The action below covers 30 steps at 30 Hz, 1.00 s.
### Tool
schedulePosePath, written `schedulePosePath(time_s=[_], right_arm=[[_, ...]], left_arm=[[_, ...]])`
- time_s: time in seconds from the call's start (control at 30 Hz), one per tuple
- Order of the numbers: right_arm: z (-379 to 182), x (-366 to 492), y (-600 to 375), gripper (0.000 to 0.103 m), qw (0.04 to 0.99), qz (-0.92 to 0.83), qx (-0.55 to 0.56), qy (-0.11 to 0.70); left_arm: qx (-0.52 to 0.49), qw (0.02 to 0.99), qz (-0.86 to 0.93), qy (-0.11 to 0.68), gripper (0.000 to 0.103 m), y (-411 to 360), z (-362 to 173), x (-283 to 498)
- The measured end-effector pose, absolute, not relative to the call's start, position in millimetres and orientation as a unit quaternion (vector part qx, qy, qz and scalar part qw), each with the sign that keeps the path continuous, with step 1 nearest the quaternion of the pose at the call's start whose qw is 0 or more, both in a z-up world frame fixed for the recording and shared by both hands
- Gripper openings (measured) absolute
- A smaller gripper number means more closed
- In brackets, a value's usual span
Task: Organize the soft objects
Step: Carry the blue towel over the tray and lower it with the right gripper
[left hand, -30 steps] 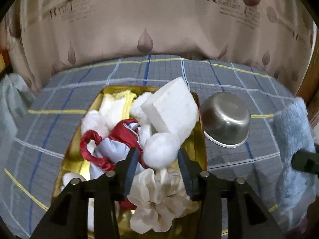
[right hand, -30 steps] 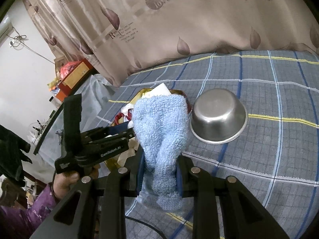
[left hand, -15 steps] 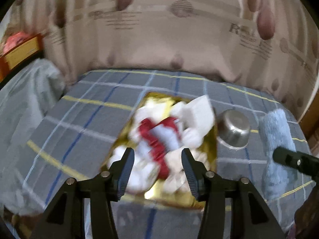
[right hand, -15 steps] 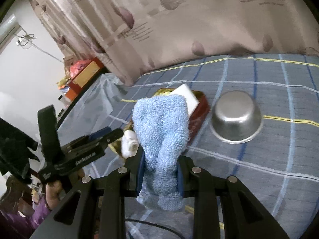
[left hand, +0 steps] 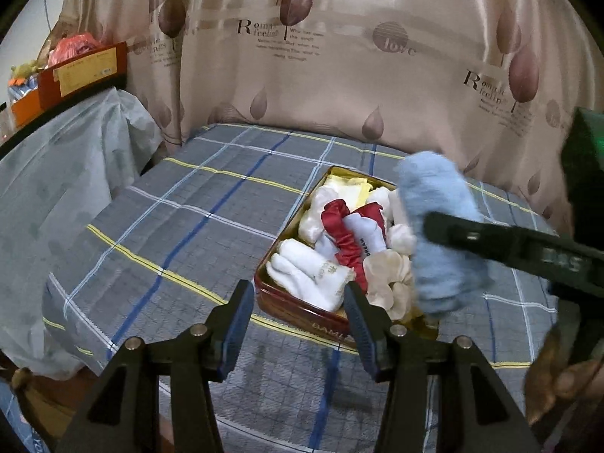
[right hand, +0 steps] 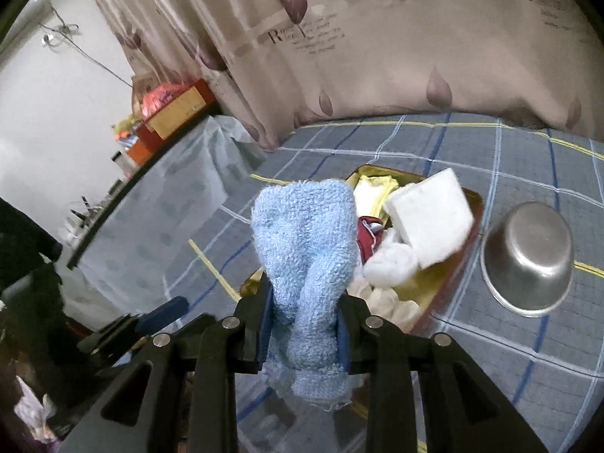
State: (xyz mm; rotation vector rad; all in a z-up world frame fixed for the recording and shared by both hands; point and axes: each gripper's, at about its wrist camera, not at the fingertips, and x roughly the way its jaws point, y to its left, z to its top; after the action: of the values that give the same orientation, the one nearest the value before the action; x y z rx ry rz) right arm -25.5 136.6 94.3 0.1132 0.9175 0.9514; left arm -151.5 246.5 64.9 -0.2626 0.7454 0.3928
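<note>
The right tongs (right hand: pixel 302 324) clamp a blue towel (right hand: pixel 307 260) that stands up between their pads above the near end of the tin (left hand: pixel 302 311) of soft things on the checked tabletop (left hand: pixel 181 234), while the left tongs (left hand: pixel 298 324), jaws just opened and empty, hang before the tin's near wall.
</note>
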Motion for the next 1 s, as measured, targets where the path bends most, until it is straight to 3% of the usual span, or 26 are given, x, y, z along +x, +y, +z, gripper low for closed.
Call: schedulePosePath(time_s=[1.0], right_arm=[[45.1, -20.8, 187.4, 0.032, 0.803, 0.387, 0.015, 0.454]], left_arm=[[-0.106, 0.895, 0.206, 0.382, 0.051, 254.4, 49.1, -148.2]])
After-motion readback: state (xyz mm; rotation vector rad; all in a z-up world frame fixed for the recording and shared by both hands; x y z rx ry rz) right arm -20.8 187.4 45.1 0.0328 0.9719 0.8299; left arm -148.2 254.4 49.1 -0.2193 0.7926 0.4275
